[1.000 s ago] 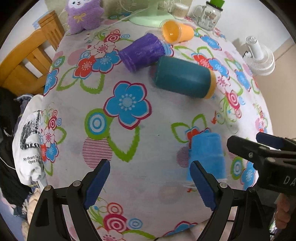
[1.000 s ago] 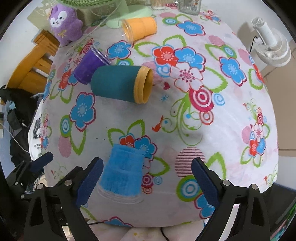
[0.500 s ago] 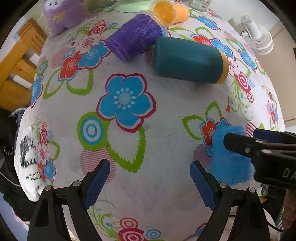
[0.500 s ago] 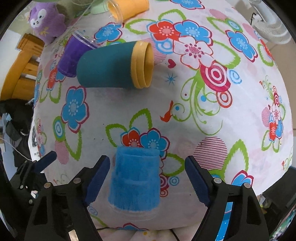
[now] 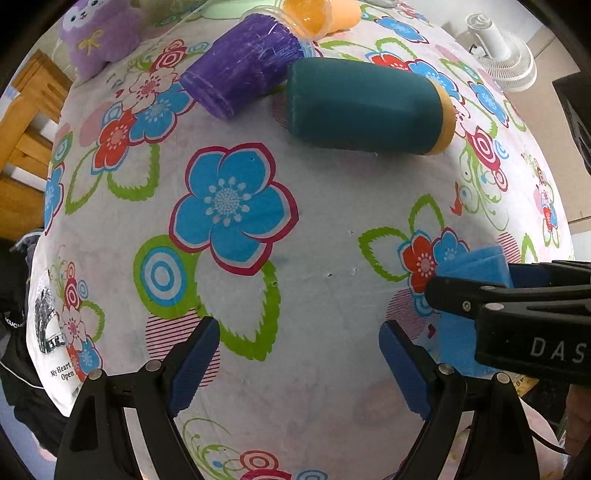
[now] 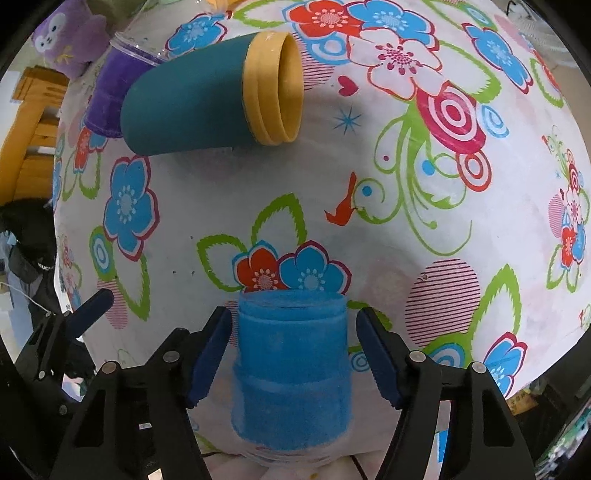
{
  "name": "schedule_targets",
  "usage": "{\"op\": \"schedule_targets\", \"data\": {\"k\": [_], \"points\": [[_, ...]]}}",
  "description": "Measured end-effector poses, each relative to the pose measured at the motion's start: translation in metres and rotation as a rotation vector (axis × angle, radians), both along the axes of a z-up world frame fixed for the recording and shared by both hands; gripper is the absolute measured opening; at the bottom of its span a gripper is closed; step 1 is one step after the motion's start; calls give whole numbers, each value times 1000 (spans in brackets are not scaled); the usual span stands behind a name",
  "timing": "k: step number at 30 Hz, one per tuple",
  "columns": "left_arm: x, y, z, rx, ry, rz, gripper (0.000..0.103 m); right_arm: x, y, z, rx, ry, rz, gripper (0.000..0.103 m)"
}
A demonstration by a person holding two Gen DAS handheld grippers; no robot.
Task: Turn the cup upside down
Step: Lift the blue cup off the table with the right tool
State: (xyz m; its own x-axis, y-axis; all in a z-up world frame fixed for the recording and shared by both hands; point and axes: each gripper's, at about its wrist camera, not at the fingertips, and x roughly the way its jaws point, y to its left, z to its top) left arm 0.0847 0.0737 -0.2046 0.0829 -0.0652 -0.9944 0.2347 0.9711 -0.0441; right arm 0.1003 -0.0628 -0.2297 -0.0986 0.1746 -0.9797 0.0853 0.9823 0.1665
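A blue cup (image 6: 291, 365) lies on its side near the table's front edge, its base pointing away from me. My right gripper (image 6: 293, 356) is open, with one finger on each side of the cup and small gaps to it. In the left wrist view the blue cup (image 5: 472, 266) shows at the right, partly hidden by the right gripper. My left gripper (image 5: 295, 365) is open and empty above the tablecloth, left of the cup.
A teal cup with a yellow rim (image 6: 207, 99) lies on its side further back, touching a purple cup (image 5: 243, 66). An orange cup (image 5: 317, 14) and a purple plush toy (image 5: 96, 37) are behind. A wooden chair (image 5: 26, 147) stands left; a white fan (image 5: 498, 59) right.
My right gripper has moved forward and left so its fingers now straddle the blue cup, and they have narrowed. My left gripper has moved forward over the table, still open.
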Motion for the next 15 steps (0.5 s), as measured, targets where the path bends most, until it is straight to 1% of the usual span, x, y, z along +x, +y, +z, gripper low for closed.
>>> {"op": "schedule_targets", "data": {"k": [3, 4, 8, 10, 15], "points": [[4, 1, -1, 4, -3, 11, 90, 4, 4, -4, -13, 14, 34, 65], [4, 2, -1, 2, -2, 15, 90, 5, 5, -5, -15, 17, 45, 59], [3, 3, -4, -2, 0, 28, 90, 6, 8, -7, -27, 13, 87, 57], [0, 5, -3, -7, 0, 35, 90, 5, 7, -5, -29, 9, 89, 56], [-6, 5, 0, -14, -16, 39, 90, 1, 6, 7, -29, -32, 87, 56]]}}
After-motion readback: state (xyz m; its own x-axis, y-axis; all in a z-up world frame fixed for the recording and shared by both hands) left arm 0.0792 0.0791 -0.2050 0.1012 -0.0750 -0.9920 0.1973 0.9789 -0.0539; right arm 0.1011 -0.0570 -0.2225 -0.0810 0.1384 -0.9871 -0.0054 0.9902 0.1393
